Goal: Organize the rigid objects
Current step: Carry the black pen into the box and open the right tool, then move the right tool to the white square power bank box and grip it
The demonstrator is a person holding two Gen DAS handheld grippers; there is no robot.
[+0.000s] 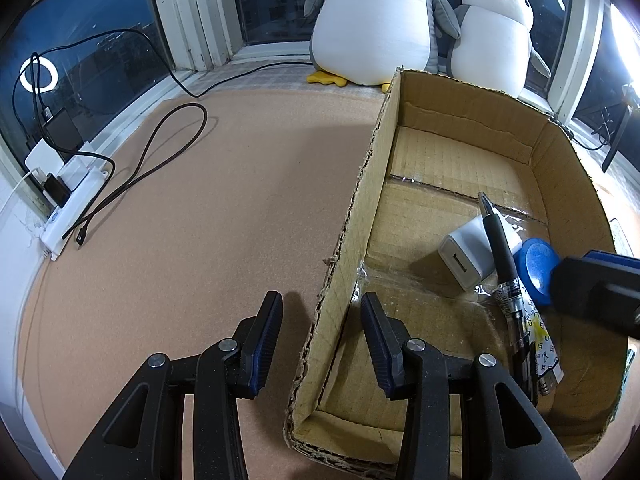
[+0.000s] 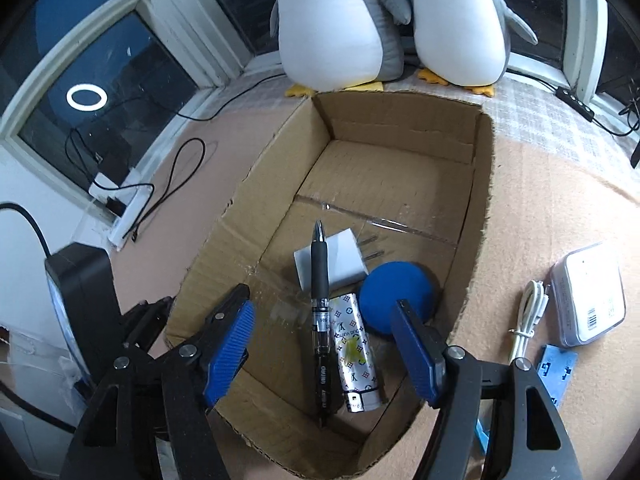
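Observation:
An open cardboard box (image 1: pixel 362 200) (image 2: pixel 478 216) stands on the pinkish mat. In it lie a black pen (image 2: pixel 320 304) (image 1: pixel 500 252), a white charger plug (image 2: pixel 344 268) (image 1: pixel 466 256), a blue round piece (image 2: pixel 396 296) (image 1: pixel 538 268) and a patterned silver lighter (image 2: pixel 354 348) (image 1: pixel 546 344). My right gripper (image 2: pixel 324 344) hangs open over the box's near end, its blue pads on either side of the pen and lighter and touching neither. It shows as a dark block (image 1: pixel 592 284) in the left wrist view. My left gripper (image 1: pixel 320 304) stands open astride the box's left wall, with gaps on both sides.
Right of the box lie a coiled white cable (image 2: pixel 528 320), a white case (image 2: pixel 588 296) and a blue flat piece (image 2: pixel 556 372). Two plush penguins (image 1: pixel 376 28) sit behind the box by the window. A power strip (image 1: pixel 70 208) with black cables (image 1: pixel 160 152) lies at the left.

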